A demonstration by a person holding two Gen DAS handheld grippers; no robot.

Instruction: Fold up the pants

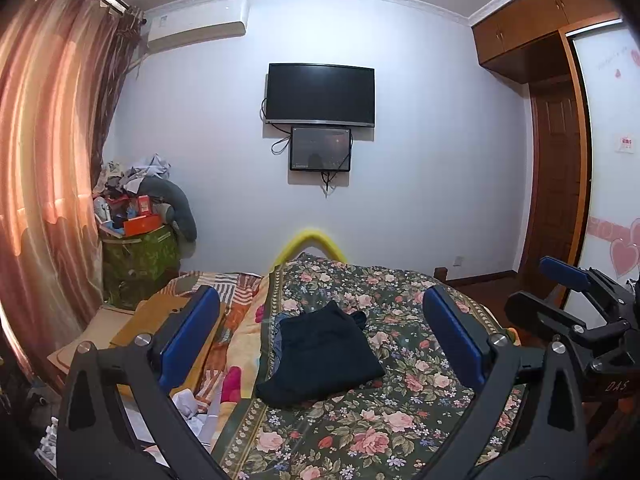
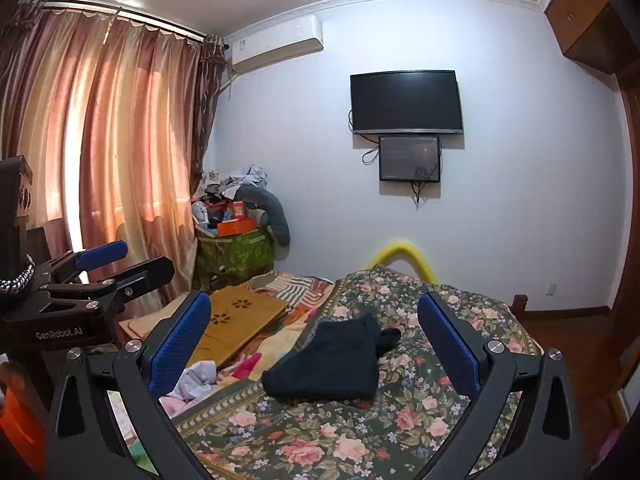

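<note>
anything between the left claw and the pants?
Only bare floral bedspread. The left wrist view shows the open left claw held back from the folded dark pants, with no other object in that stretch.

Dark pants [image 1: 320, 354] are seen folded on floral bedspread [image 1: 400, 420]. Left gripper [image 1: 320, 344] is held wide apart above, empty. Right gripper [image 1: 576, 292] is glimpsed at right edge.

Floral bedspread [image 1: 400, 420], wall television [image 1: 321, 94], pink curtains [image 2: 100, 140], air conditioner [image 2: 276, 46]

The small wall screen's [image 1: 320, 149] picture is too dim to read.
</note>
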